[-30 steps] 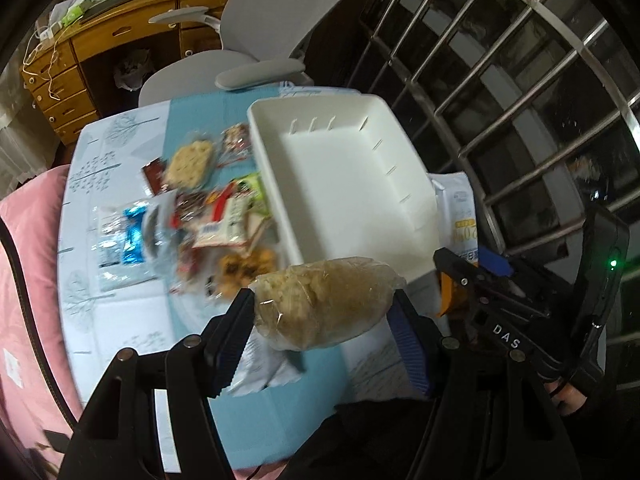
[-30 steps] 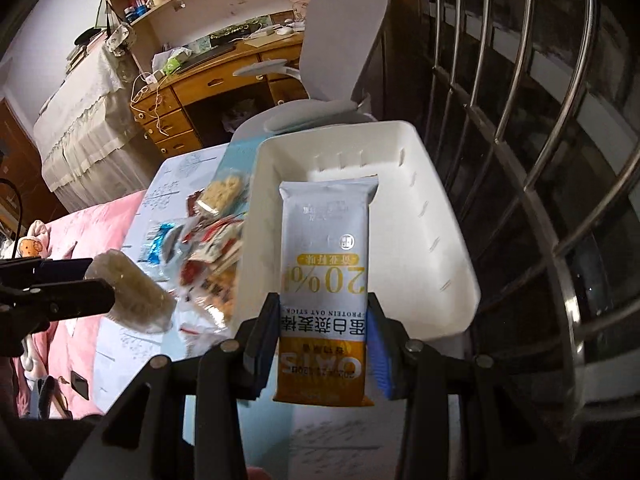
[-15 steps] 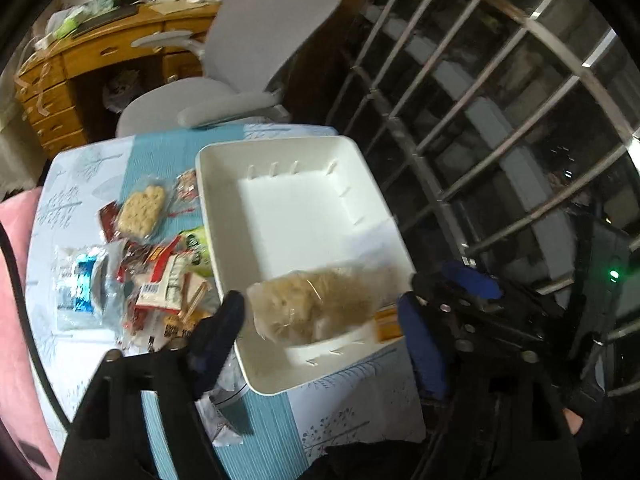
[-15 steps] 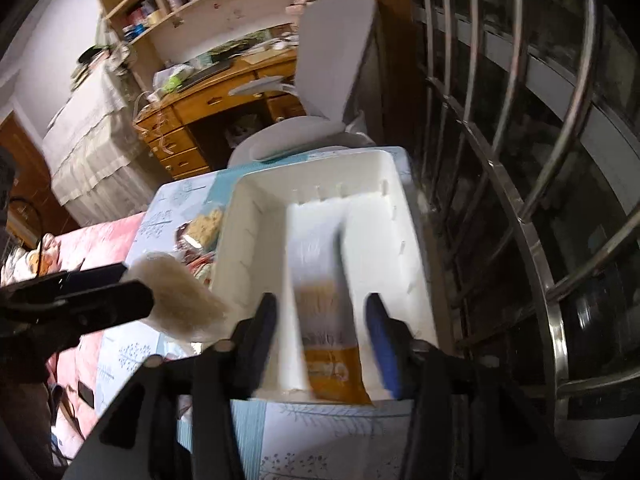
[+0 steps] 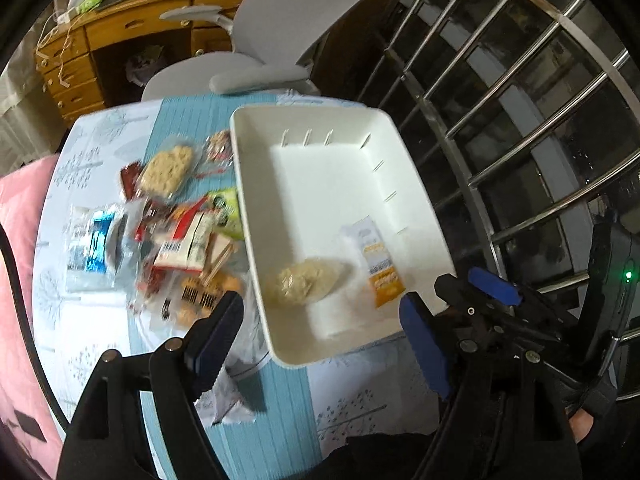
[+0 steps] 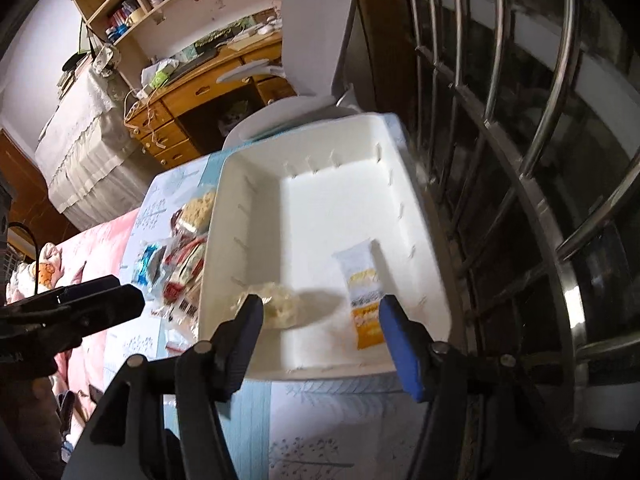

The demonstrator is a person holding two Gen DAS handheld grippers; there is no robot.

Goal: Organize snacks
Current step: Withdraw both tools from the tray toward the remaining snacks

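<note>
Two handheld grippers hover above a white plastic bin (image 5: pixel 416 200) on a blue-and-white patterned surface (image 5: pixel 280 392), both tilted steeply down. The left gripper (image 5: pixel 320 340) holds its blue-padded fingers wide apart with nothing between them; the right gripper (image 6: pixel 320 340) has its jaws opening, and they too are empty. Inside the bin, near its 6 o'clock edge, lie two snacks: a clear-wrapped puffed rice cake (image 5: pixel 306 282) at about 7 o'clock on the bin floor, and a white-and-orange protein oat bar (image 5: pixel 378 266) at about 5 o'clock, lying flat and just apart from the cake. The right wrist view shows the same pair, the rice cake (image 6: pixel 280 304) partly behind the left-hand finger and the bar (image 6: pixel 362 300) close to the other. Outside the bin, at 9 o'clock from it, a loose pile of wrapped snacks (image 5: pixel 180 232) sits on the surface, including a blue foil packet (image 5: pixel 94 248) and a square crispy cake (image 5: pixel 166 170). Beyond the surface stand a grey office chair (image 5: pixel 280 40) and a wooden desk (image 5: pixel 120 40); metal window bars (image 5: pixel 520 100) fill the 3 o'clock side.
</note>
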